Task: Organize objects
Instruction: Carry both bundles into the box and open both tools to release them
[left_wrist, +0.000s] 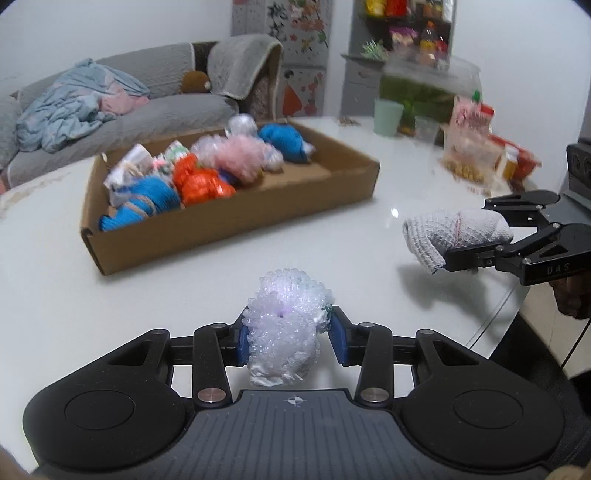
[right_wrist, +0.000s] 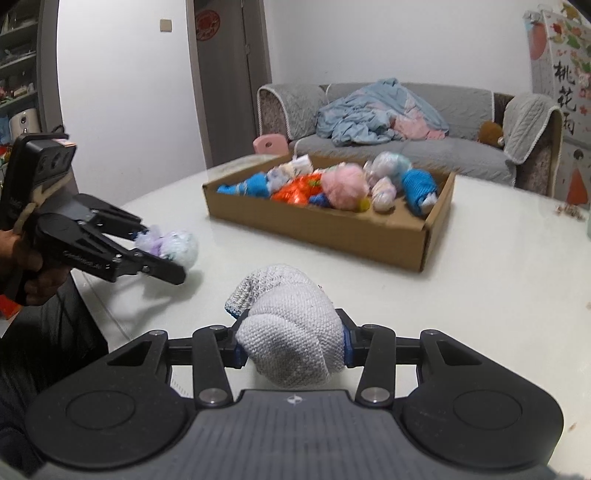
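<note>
The left gripper (left_wrist: 288, 338) pinches a white bobbly bundle (left_wrist: 284, 328) between its blue fingers (left_wrist: 243, 345), lifted above the white desk (left_wrist: 184, 295). The right gripper (right_wrist: 291, 341) clamps a rolled grey knitted sock (right_wrist: 288, 332), also off the desk. Beyond both sits a cardboard box (left_wrist: 236, 225) holding blue, orange and pink bundles.

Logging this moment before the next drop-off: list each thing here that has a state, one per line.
left gripper: jaws shut on the white mesh ball
white mesh ball: held off the table
right gripper: jaws shut on the grey knit roll
grey knit roll: held off the table
cardboard box: open-topped, partly filled with bundles
</note>
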